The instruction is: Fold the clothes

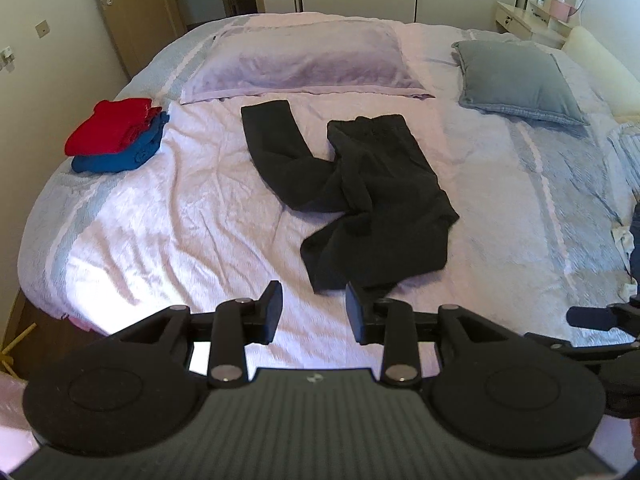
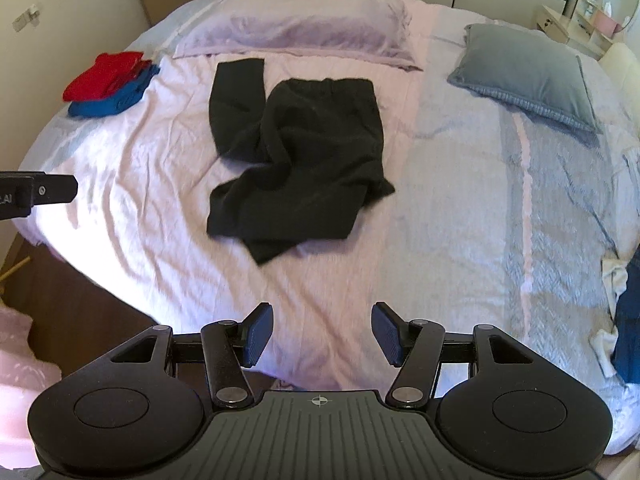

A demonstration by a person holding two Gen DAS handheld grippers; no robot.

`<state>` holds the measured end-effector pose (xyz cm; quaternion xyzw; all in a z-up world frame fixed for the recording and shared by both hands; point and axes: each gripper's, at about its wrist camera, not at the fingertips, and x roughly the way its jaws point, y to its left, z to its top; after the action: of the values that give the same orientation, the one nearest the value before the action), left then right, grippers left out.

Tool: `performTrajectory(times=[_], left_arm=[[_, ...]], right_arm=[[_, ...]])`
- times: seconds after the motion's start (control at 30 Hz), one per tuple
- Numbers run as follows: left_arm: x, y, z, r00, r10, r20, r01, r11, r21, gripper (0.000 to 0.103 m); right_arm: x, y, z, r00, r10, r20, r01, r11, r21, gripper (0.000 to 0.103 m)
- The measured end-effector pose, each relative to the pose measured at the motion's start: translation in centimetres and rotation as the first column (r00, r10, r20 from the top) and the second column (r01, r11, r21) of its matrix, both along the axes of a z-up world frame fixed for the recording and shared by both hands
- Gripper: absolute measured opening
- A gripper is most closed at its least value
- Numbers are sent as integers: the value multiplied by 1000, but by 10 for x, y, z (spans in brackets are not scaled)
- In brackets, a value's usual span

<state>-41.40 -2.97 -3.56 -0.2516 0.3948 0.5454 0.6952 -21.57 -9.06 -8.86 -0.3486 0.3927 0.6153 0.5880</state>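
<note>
A pair of black trousers (image 1: 360, 184) lies crumpled and unfolded on the middle of the bed (image 1: 160, 220); it also shows in the right wrist view (image 2: 304, 160). One leg bends off to the far left, the other is bunched toward me. My left gripper (image 1: 314, 304) is open and empty, hovering just short of the near trouser hem. My right gripper (image 2: 322, 334) is open and empty, over the bed's (image 2: 440, 240) near edge, well short of the trousers.
A folded red garment on a folded blue one (image 1: 116, 136) sits at the bed's far left. A lilac pillow (image 1: 304, 60) and a grey pillow (image 1: 516, 80) lie at the back. Loose blue and white clothes (image 2: 624, 320) lie at the right edge. The left gripper's side (image 2: 36, 194) shows at the left.
</note>
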Motion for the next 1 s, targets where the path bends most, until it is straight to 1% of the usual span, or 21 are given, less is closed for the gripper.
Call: performTrajectory(times=[0.23, 0.47, 0.77, 1.0], left_arm=[[4, -29, 2, 1000, 10, -14, -10, 1000, 1, 31], [11, -36, 0, 1000, -1, -19, 1, 1000, -6, 32], [11, -16, -4, 1000, -11, -16, 10, 1000, -12, 33], [6, 24, -3, 999, -37, 4, 37, 999, -3, 33]], right_arm=[[4, -28, -1, 1000, 12, -9, -12, 1000, -1, 58], [13, -34, -3, 1000, -6, -10, 6, 1000, -12, 58], [11, -13, -5, 1000, -14, 8, 14, 1000, -13, 58], [4, 19, -4, 999, -41, 29, 41, 999, -9, 58]])
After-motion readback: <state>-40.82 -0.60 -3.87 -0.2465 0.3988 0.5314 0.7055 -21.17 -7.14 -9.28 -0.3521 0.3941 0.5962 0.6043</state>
